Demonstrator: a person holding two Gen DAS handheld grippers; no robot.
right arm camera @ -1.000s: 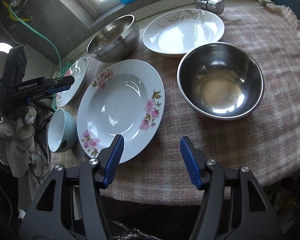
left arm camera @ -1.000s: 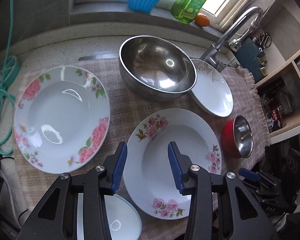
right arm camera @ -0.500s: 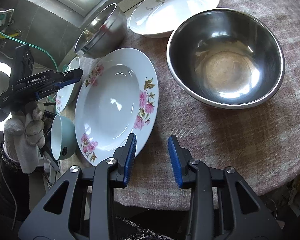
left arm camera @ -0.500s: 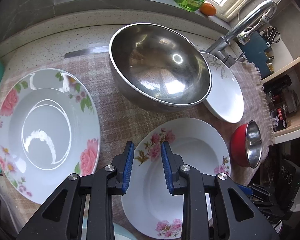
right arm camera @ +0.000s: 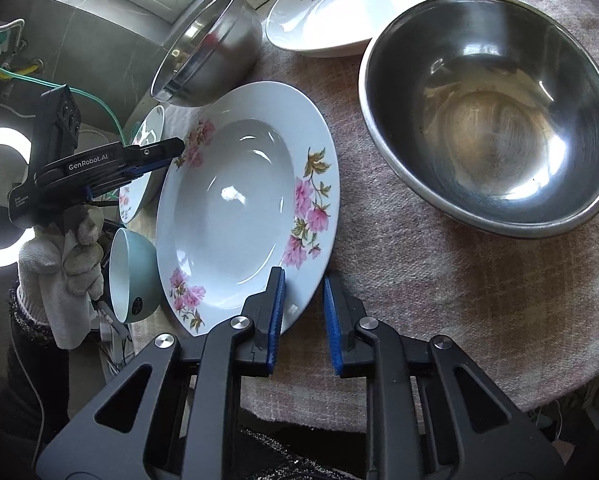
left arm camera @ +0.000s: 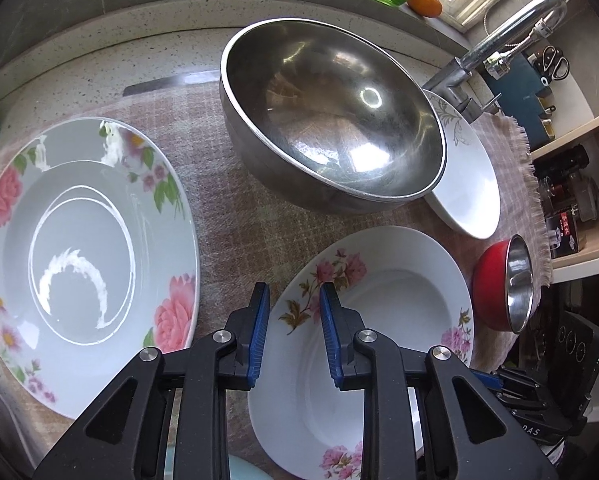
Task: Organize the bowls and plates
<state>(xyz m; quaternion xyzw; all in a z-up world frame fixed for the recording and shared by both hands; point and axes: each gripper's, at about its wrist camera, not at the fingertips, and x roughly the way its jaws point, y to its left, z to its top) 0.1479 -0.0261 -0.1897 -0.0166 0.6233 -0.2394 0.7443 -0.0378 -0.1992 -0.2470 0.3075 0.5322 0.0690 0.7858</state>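
Jaws: right gripper closing over the pink-flowered plate rim at the cloth's near edge; left gripper narrow astride it, contact unclear. Nothing stacked yet.

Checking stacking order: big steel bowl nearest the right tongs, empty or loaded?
Empty. The steel bowl shows only its bare, reflective bottom, upright on the cloth.
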